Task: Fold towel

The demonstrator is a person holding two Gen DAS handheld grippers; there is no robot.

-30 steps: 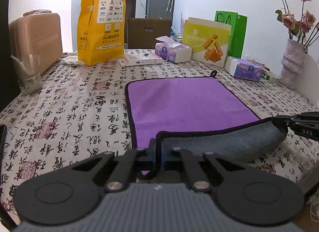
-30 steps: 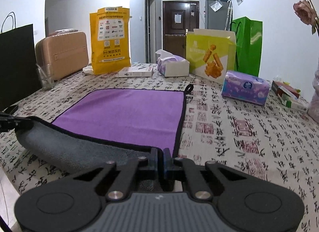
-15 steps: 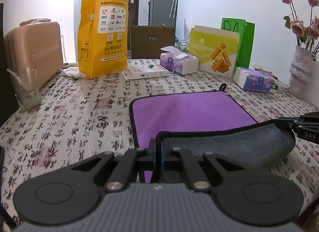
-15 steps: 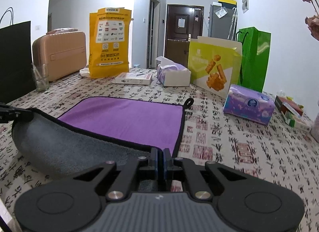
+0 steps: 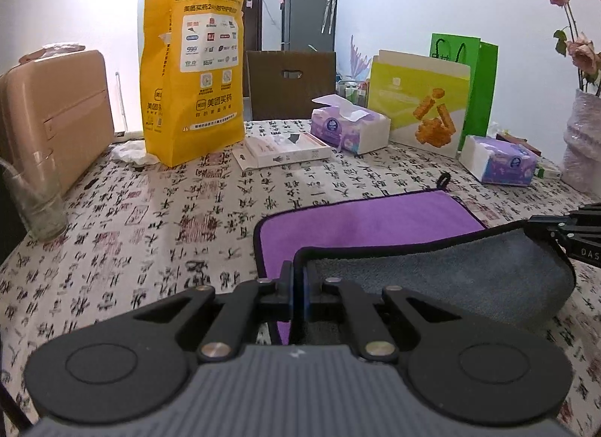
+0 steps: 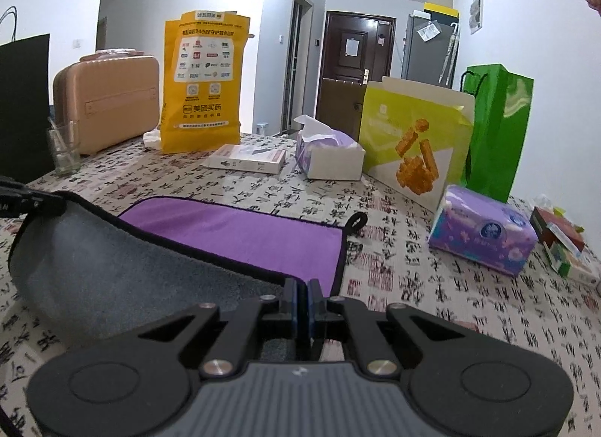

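A purple towel (image 5: 368, 219) with a grey underside and black edging lies on the patterned tablecloth (image 5: 150, 234). Its near edge is lifted and curled over, grey side (image 5: 443, 279) up. My left gripper (image 5: 299, 288) is shut on the near left corner. My right gripper (image 6: 303, 300) is shut on the near right corner; it also shows in the left wrist view (image 5: 563, 234). The purple part (image 6: 240, 234) lies flat beyond, its hanging loop (image 6: 357, 221) at the far right corner.
At the back stand a yellow bag (image 5: 191, 72), a tan case (image 5: 52, 125), a glass (image 5: 33, 207), a flat box (image 5: 281, 149), two tissue packs (image 5: 349, 125) (image 6: 484, 234), a lime carton (image 6: 413, 144), a green bag (image 6: 496, 125) and a vase (image 5: 582, 136).
Both grippers have lifted the towel's near edge higher and carried it forward over the purple part. The grey fold now covers more of the towel.
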